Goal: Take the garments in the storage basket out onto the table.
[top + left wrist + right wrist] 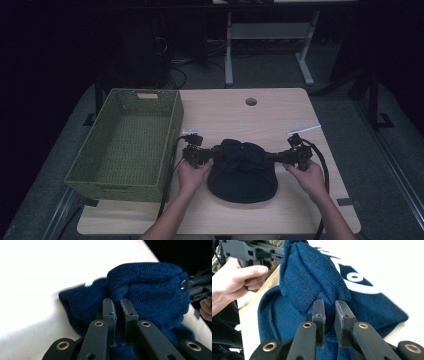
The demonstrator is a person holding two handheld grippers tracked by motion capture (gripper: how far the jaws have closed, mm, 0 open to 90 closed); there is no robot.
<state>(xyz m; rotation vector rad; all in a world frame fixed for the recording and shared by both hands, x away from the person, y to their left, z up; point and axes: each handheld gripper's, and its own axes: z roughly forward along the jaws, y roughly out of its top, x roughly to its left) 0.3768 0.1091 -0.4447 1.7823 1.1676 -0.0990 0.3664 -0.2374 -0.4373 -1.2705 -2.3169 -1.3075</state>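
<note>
Table (300, 107): wooden, pale, in front of you. Basket (172, 120): green, woven, at its left edge. Hat (243, 172): dark blue knit, lying mid-table near you, its upper part bunched between your tools. Left gripper (117, 305): your jaws pinch the hat's fold. Right gripper (330, 304): clamped on the hat's opposite side.

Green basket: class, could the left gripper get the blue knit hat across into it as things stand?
Probably yes. The green basket lies open-topped beside the left gripper, which grips the blue knit hat, but the right gripper also clamps it.
</note>
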